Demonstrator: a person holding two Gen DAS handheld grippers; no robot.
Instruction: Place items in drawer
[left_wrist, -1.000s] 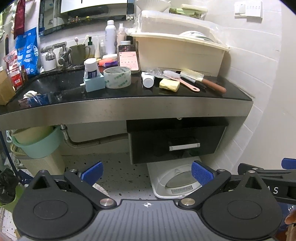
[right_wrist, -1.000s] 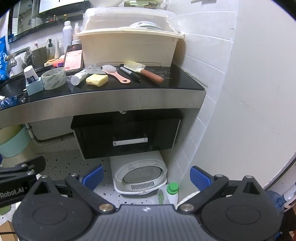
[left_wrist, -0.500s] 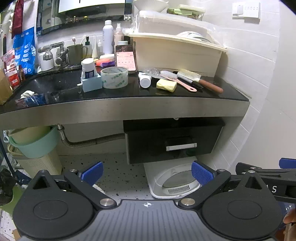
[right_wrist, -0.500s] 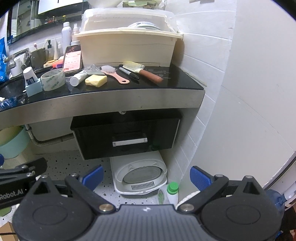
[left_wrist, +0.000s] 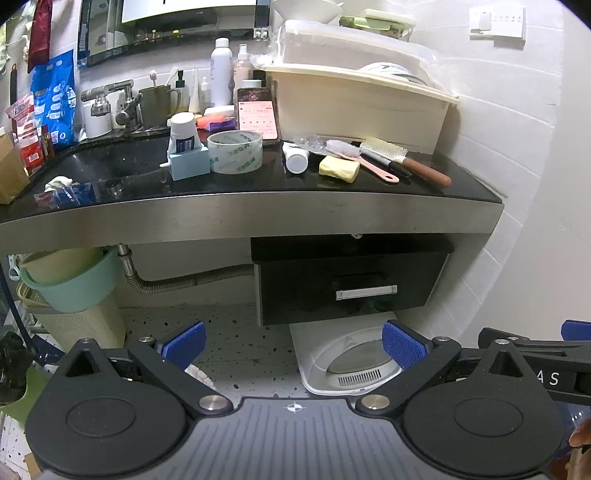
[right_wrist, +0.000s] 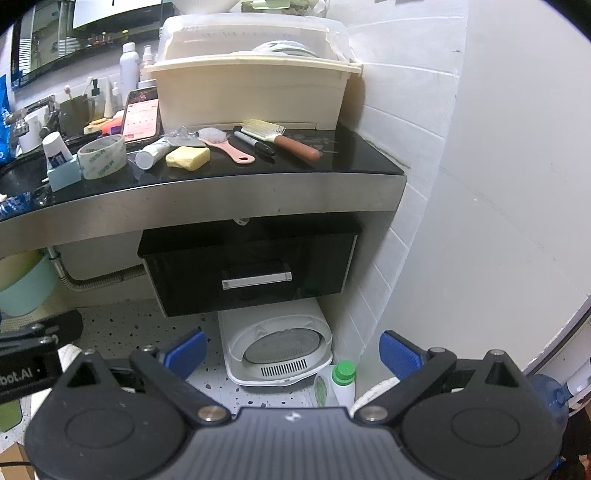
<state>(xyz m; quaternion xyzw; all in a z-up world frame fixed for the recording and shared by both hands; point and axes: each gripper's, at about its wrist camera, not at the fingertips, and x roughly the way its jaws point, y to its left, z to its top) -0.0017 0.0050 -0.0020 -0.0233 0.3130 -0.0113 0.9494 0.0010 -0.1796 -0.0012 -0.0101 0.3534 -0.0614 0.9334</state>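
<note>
Left wrist view, drawer (left_wrist: 347, 280): black, shut, hung under the right part of the counter (left_wrist: 258, 216); its silver handle (left_wrist: 366, 292) runs left to right across the front.
Left wrist view, items: yellow sponge (left_wrist: 339, 168), pink brush (left_wrist: 360, 158), wooden-handled brush (left_wrist: 404, 162) and white tube (left_wrist: 295, 158) lie on the counter top, brush handles pointing toward the front right edge; tape roll (left_wrist: 235, 151) stands to their left.
Left wrist view, left gripper (left_wrist: 293, 345): jaws spread wide, holding nothing, low over the speckled floor.
Left wrist view, cut off: right gripper shows only as a black bar at the right edge.
Right wrist view, right gripper (right_wrist: 291, 350): jaws wide apart, empty.
Right wrist view, drawer: closed, handle level.
Right wrist view, hard to see: green-capped bottle (right_wrist: 341, 380) partly behind the gripper body.
</note>
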